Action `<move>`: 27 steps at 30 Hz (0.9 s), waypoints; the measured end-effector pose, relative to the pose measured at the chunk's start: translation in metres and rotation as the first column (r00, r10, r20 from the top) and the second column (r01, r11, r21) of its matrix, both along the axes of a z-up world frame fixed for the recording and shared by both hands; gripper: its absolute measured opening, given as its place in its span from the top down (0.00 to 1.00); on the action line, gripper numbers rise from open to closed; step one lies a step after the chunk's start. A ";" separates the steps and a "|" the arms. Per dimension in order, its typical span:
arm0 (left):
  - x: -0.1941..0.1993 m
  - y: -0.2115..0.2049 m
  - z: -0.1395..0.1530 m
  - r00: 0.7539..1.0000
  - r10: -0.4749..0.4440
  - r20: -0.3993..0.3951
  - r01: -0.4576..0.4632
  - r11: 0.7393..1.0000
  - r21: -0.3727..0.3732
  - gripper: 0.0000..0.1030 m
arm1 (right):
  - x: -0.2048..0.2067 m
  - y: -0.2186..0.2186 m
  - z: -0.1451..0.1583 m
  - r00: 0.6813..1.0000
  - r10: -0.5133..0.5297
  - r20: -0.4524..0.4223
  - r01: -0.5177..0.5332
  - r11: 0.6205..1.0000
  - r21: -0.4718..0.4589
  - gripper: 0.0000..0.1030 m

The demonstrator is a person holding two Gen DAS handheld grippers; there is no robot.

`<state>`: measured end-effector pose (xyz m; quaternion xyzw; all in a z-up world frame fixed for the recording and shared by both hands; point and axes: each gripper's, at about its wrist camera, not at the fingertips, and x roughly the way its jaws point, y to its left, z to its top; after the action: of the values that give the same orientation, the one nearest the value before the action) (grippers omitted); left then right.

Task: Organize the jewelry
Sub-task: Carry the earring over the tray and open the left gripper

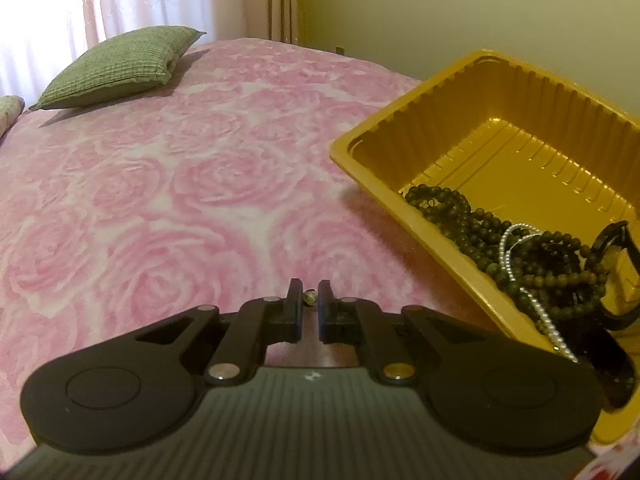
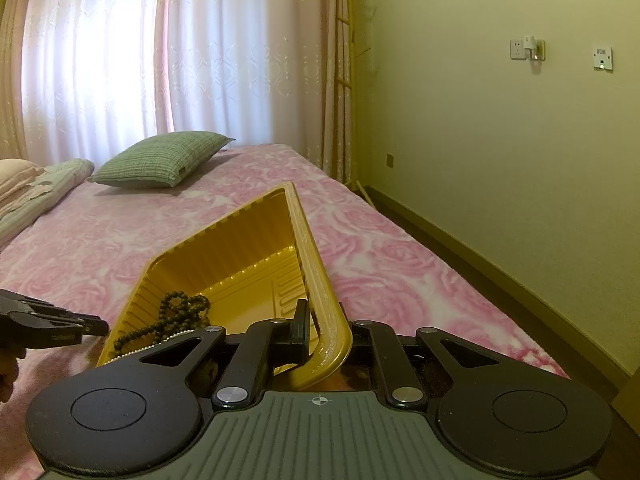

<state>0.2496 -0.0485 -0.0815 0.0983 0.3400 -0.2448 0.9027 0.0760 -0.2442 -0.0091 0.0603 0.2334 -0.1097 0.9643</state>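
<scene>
A yellow plastic tray (image 1: 404,118) rests on the pink rose bedspread (image 1: 160,184), tilted up at one corner. It holds dark green bead strands (image 1: 460,220), a pearl strand (image 1: 516,240) and a black strap (image 1: 612,240). My right gripper (image 2: 328,332) is shut on the near rim of the tray (image 2: 320,280); its right finger is hidden behind the rim. My left gripper (image 1: 309,300) hovers just above the bedspread, left of the tray, with its fingertips closed around a small round metallic piece (image 1: 309,298). The left gripper (image 2: 96,326) also shows at the left edge of the right wrist view.
A green checked pillow (image 1: 120,64) lies at the far end of the bed, with folded bedding (image 2: 36,192) beside it. Curtains (image 2: 120,60) hang behind. The bed's right edge drops to the floor along a yellow wall (image 2: 500,140).
</scene>
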 end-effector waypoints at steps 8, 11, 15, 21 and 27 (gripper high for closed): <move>-0.031 0.015 0.036 1.000 -0.023 0.010 0.023 0.999 -0.027 0.94 | 0.000 0.002 0.001 1.000 0.002 -0.001 -0.002 1.000 -0.018 0.91; -0.045 0.018 0.052 0.999 -0.033 0.012 0.034 0.999 -0.035 0.94 | 0.000 0.002 0.001 1.000 0.002 -0.001 -0.002 1.000 -0.020 0.91; -0.061 0.015 0.075 0.999 -0.049 0.020 0.050 0.998 -0.038 0.94 | 0.000 0.002 0.002 1.000 0.002 0.001 -0.002 1.000 -0.020 0.91; -0.073 -0.007 0.102 0.994 -0.098 0.040 0.100 0.994 -0.052 0.94 | 0.000 0.004 0.005 1.000 0.007 0.007 -0.007 1.000 -0.020 0.91; -0.078 -0.042 0.112 0.985 -0.161 0.055 0.163 0.986 -0.035 0.94 | -0.004 0.006 0.007 1.000 0.014 0.009 -0.013 1.000 -0.021 0.91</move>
<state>0.1718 -0.0901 0.0302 0.1144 0.3026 -0.3214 0.8899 0.0717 -0.2386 -0.0026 0.0493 0.2280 -0.1054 0.9667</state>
